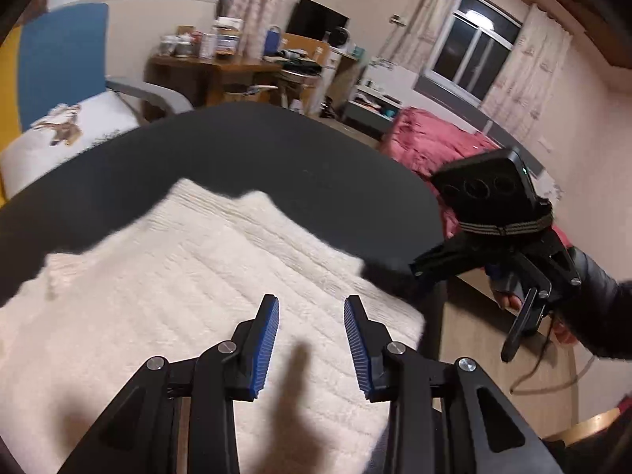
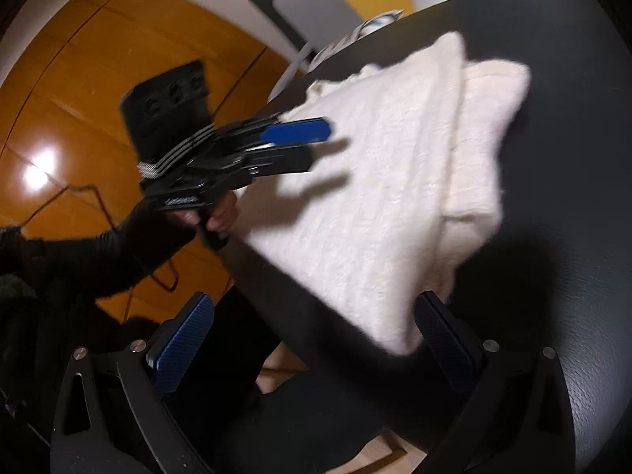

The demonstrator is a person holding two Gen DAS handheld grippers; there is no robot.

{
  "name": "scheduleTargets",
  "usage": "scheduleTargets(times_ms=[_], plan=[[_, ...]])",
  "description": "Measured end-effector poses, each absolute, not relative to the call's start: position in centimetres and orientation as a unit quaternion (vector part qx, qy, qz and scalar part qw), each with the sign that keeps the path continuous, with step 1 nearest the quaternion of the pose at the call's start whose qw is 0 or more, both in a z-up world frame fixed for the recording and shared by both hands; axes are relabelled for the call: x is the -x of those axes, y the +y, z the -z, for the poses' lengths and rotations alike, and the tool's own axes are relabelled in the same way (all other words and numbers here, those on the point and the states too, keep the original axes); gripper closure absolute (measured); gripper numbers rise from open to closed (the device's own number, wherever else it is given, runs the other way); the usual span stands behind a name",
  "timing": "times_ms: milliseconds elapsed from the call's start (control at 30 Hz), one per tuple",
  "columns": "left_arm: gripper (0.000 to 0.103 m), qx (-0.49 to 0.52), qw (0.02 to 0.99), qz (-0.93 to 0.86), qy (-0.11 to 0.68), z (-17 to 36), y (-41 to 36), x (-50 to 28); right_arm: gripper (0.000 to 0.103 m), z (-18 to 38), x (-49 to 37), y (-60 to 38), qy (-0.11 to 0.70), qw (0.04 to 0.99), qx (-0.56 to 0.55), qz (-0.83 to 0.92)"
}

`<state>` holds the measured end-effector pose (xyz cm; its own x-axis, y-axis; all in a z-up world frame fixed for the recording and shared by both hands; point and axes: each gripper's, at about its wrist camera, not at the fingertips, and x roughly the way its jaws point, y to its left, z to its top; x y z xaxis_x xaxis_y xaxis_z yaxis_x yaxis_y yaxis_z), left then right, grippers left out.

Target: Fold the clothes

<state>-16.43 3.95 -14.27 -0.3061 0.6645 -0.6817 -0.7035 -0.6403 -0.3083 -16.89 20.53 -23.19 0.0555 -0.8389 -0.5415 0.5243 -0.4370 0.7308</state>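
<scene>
A cream knitted garment (image 1: 189,276) lies folded on the round black table (image 1: 237,150), with one layer lying over another (image 2: 395,181). My left gripper (image 1: 312,300) hovers over its near part, open, with nothing between the blue pads (image 1: 268,339). In the right wrist view the left gripper (image 2: 316,148) appears side on above the garment, held by a hand in a black sleeve. My right gripper (image 2: 314,296) stands wide open at the table's edge, and the garment's corner (image 2: 391,335) lies just inside its right finger, not pinched. The right gripper (image 1: 414,266) points at the garment's right edge.
A blue chair (image 1: 63,59) with a white cushion stands behind the table. Farther back are a cluttered wooden desk (image 1: 205,67) and a pink quilt (image 1: 434,138). Orange wooden floor (image 2: 79,98) with a thin cable lies beside the table.
</scene>
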Motion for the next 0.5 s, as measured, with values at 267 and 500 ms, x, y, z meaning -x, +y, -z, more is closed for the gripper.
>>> scheduleTargets(times_ms=[267,500], plan=[[0.069,0.441,0.471,-0.761,0.075,16.6,6.4,15.1,0.0,22.1,17.0,16.3,-0.056,0.594,-0.569,0.566],[0.069,0.439,0.491,-0.749,0.073,18.0,6.4,13.3,0.0,23.3,15.2,15.7,0.017,0.595,-0.637,0.491]])
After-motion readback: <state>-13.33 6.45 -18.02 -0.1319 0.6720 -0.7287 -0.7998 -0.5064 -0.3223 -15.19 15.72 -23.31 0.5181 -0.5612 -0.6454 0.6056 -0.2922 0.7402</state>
